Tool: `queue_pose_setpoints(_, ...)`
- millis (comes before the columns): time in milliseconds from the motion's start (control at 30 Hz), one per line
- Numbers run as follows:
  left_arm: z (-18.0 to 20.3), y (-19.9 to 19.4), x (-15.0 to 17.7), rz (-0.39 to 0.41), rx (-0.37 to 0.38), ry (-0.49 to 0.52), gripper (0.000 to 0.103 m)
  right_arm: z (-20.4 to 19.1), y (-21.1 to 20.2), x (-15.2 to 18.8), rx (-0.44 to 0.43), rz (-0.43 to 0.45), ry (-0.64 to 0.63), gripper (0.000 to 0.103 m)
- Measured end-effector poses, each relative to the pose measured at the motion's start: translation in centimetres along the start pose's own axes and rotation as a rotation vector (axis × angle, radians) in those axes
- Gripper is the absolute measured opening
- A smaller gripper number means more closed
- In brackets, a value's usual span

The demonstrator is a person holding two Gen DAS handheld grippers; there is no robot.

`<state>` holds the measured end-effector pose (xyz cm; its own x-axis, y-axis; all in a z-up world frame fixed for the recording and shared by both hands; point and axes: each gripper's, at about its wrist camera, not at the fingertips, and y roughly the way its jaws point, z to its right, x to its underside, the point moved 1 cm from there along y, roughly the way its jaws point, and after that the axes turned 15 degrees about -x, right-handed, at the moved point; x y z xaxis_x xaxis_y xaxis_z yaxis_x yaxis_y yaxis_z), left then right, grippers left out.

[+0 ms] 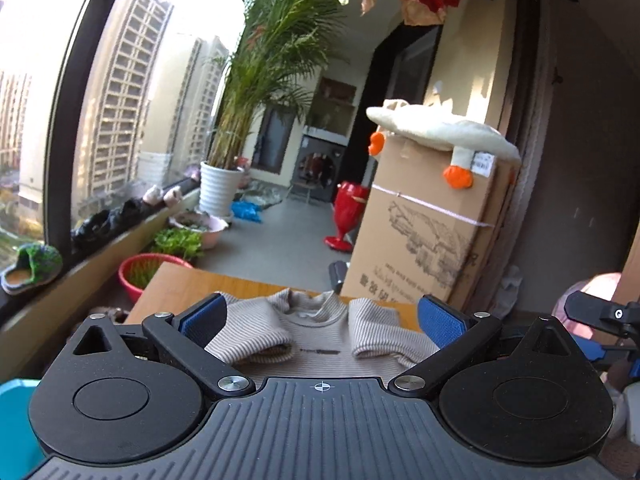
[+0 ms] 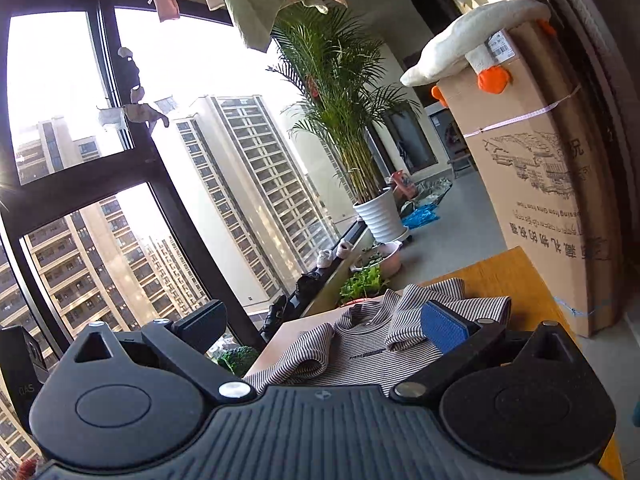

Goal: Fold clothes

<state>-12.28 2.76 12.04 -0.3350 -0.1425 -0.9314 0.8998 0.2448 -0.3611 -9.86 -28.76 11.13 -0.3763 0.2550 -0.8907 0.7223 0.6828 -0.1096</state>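
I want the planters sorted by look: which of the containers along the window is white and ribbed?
The tall ribbed white pot holding the palm. The pink basin and the red basket nearer the table are low, coloured and hold small greens.

We saw a beige top (image 1: 316, 330) with thin brown stripes between our left tongs' (image 1: 322, 320) blue pads (image 1: 202, 322), on an orange-brown table (image 1: 180, 288). Ahead of the right tongs (image 2: 324, 320) stood a white ribbed pot (image 2: 380, 216). A cream toy goose (image 1: 436, 128) with orange feet topped the brown box (image 1: 424, 236); a red stand (image 1: 346, 212) stood beside it.
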Motion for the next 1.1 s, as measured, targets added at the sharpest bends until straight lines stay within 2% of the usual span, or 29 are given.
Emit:
queue_pose_setpoints(67,0.8,-2.1,0.7,-0.054,-0.092,0.085,0.103,-3.4,-2.2,0.9,0.141,0.002,-0.089,0.103)
queue_pose_setpoints(133,1.1,-3.6,2.0,-0.129,-0.092,0.139,0.103,-5.7,-3.5,2.3,0.236,-0.034,-0.149,0.103)
queue_pose_setpoints(167,1.3,-4.4,2.7,-0.169,-0.088,0.158,0.103,-6.7,-3.9,3.2,0.262,-0.085,-0.167,0.103)
queue_pose_setpoints(300,1.1,-8.1,5.4,-0.25,-0.107,0.163,0.103,-7.5,-4.4,6.5,0.187,-0.326,-0.036,0.103)
queue_pose_setpoints(367,1.3,-9.6,6.5,-0.264,-0.139,0.176,0.103,-7.4,-4.8,8.1,0.195,-0.379,0.015,0.103)
queue_pose_setpoints(500,1.3,-11.2,7.6,-0.291,-0.159,0.177,0.103,-7.6,-5.8,9.4,0.277,-0.389,-0.013,0.103)
queue_pose_setpoints(733,-0.1,-11.4,8.2,-0.39,-0.169,0.13,0.103,-9.3,-5.6,10.0,0.322,-0.425,-0.077,0.103)
queue_pose_setpoints(1100,0.1,-10.7,8.9,-0.458,-0.136,0.145,0.103,-9.1,-5.4,10.2,0.302,-0.466,-0.05,0.103)
